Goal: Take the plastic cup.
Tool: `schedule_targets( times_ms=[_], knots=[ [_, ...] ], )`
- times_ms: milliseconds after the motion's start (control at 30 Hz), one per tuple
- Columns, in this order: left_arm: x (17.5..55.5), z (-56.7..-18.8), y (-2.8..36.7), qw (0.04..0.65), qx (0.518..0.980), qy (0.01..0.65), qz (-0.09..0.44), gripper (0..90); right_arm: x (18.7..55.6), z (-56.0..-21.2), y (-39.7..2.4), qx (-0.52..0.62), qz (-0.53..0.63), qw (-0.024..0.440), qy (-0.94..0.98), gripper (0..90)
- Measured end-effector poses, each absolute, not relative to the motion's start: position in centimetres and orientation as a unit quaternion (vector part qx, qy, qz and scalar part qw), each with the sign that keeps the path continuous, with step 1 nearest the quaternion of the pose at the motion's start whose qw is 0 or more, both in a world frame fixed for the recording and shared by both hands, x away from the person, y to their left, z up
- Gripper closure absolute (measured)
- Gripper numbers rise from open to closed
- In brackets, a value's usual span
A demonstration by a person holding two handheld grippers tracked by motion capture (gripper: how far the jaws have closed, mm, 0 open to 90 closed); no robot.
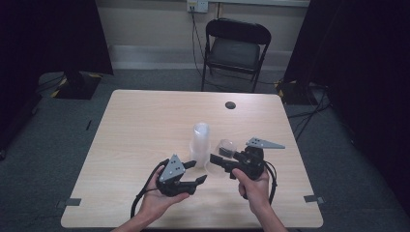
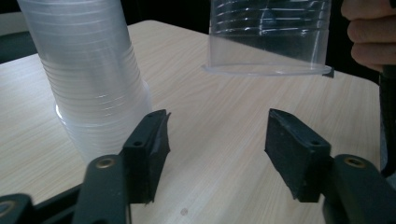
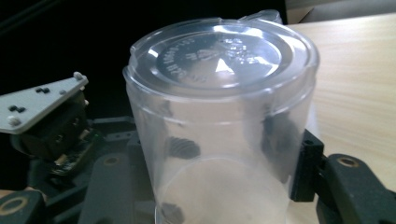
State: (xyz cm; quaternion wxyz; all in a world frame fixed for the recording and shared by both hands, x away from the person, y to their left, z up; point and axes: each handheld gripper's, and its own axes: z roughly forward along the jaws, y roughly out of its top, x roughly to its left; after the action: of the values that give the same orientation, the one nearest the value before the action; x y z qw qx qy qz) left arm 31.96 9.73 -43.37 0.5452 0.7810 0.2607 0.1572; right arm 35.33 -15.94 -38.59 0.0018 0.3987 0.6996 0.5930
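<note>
Near edge of the pale wood-grain counter: two hands entering from below, each carrying a black two-jaw gripper.

Left gripper, topped by a grey three-cornered plate, resting in the left hand, pointing toward the middle of the counter; jaws standing apart and released, gripping nothing, bare wood showing between them in the left gripper view.

Right gripper, carried in the right hand, pointing left toward the other gripper; jaws clenching on a single clear, ribbed plastic cup, one pad pressing on each side of its wall. Cup being held off the counter, lying tilted in the high view, its flat moulded base facing the right gripper view's camera, its rim hanging above the wood in the left gripper view.

Just beyond the left gripper's jaws: a tall stack of clear plastic cups, standing mouth-down and upright on the counter, beside the held cup and apart from it; its ribbed side showing at close range in the left gripper view.

Farther back: a small round dark hole sitting near the counter's far edge.

Beyond the counter: a black folding chair standing on grey carpet against the pale wall.
</note>
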Motion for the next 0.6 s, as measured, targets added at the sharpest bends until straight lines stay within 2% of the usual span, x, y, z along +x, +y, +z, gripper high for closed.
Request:
schedule_targets(
  times_ms=[167,400,600],
  knots=[
    [31.7,-43.7,9.8,0.559,0.768,0.269,0.159,49.7,35.5,-39.0,-15.3,0.403,0.594,-0.030,0.695,42.4],
    [31.6,-43.7,9.7,0.570,0.756,0.269,0.177,62.4,35.5,-39.9,-14.7,0.423,0.590,-0.072,0.684,42.2],
    [31.1,-43.9,9.5,0.573,0.748,0.253,0.217,63.1,35.7,-40.2,-14.5,0.426,0.594,-0.097,0.675,41.8]
  ],
)
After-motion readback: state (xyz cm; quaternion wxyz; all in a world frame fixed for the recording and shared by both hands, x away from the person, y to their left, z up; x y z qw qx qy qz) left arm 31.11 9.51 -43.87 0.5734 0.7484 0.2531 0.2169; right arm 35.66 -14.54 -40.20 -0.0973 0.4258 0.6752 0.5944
